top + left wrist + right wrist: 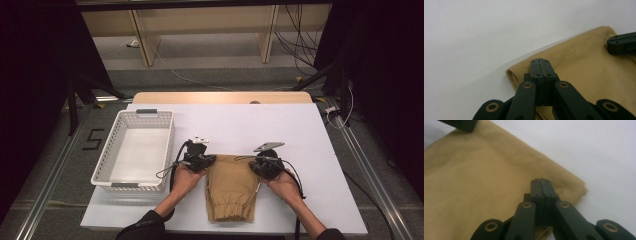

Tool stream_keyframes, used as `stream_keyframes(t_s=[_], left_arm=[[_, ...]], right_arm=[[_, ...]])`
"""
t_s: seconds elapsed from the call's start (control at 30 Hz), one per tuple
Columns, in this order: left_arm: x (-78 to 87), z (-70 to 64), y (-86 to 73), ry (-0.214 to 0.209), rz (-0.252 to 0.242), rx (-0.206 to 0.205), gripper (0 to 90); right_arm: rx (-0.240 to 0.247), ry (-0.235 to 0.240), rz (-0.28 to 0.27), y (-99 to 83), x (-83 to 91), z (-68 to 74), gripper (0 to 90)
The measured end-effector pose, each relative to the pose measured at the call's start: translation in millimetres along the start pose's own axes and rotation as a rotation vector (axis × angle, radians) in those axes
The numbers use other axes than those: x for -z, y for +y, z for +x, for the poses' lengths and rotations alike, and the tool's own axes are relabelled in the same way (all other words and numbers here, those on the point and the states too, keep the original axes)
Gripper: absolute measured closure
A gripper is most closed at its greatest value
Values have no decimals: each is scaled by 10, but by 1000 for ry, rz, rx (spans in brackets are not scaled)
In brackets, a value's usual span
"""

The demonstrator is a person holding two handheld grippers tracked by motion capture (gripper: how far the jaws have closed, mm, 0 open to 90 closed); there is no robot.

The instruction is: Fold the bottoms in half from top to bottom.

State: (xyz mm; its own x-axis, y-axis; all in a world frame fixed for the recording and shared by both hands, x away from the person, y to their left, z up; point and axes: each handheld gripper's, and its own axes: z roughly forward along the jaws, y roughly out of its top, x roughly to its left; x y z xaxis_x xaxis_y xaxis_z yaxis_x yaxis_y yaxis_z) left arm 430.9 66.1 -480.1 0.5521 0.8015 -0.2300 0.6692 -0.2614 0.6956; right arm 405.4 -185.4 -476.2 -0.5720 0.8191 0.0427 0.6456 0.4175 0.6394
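Tan trousers point(231, 192) lie folded on the white table point(280, 125), elastic cuffs toward the near edge. My left gripper point(209, 161) sits at the fold's far left corner and my right gripper point(253, 164) at its far right corner. In the left gripper view the jaws point(541, 61) are pressed together on the rounded corner of the trousers point(579, 65), with the right gripper's jaw point(621, 43) farther off. The right gripper view shows its gripper point(541, 181) shut on the cloth point(474, 182) near the corner. The left gripper's jaw tip point(461, 125) shows at the top left.
A white slotted basket point(106, 150) stands empty on the table's left side, close to my left hand. Bare white tabletop lies beyond and to the right of the trousers. Cables and wooden shelving are on the floor past the table.
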Motion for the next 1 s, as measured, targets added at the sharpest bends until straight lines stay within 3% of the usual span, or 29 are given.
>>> stream_keyframes(t_s=[0.23, 0.4, 0.57, 0.7, 0.83, 1.0], left_arm=[[-7, 34, -15, 6, 1, 10, 895], [-6, 63, -23, 1, 0, 26, 894], [92, 32, -11, -16, -22, 35, 885], [213, -25, 13, -39, -39, 33, 777], [279, -114, 10, -79, -16, 29, 623], [358, -195, -4, -73, -5, 30, 466]], right_arm=[[-47, -39, -14, -23, 44, -152, 900], [-91, -55, 10, -54, 37, -251, 900], [-74, -71, -13, -42, 78, -223, 887], [-71, -57, -85, -31, 174, -203, 799], [-66, -28, -174, -26, 290, -170, 636], [-75, -23, -238, -22, 375, -125, 477]])
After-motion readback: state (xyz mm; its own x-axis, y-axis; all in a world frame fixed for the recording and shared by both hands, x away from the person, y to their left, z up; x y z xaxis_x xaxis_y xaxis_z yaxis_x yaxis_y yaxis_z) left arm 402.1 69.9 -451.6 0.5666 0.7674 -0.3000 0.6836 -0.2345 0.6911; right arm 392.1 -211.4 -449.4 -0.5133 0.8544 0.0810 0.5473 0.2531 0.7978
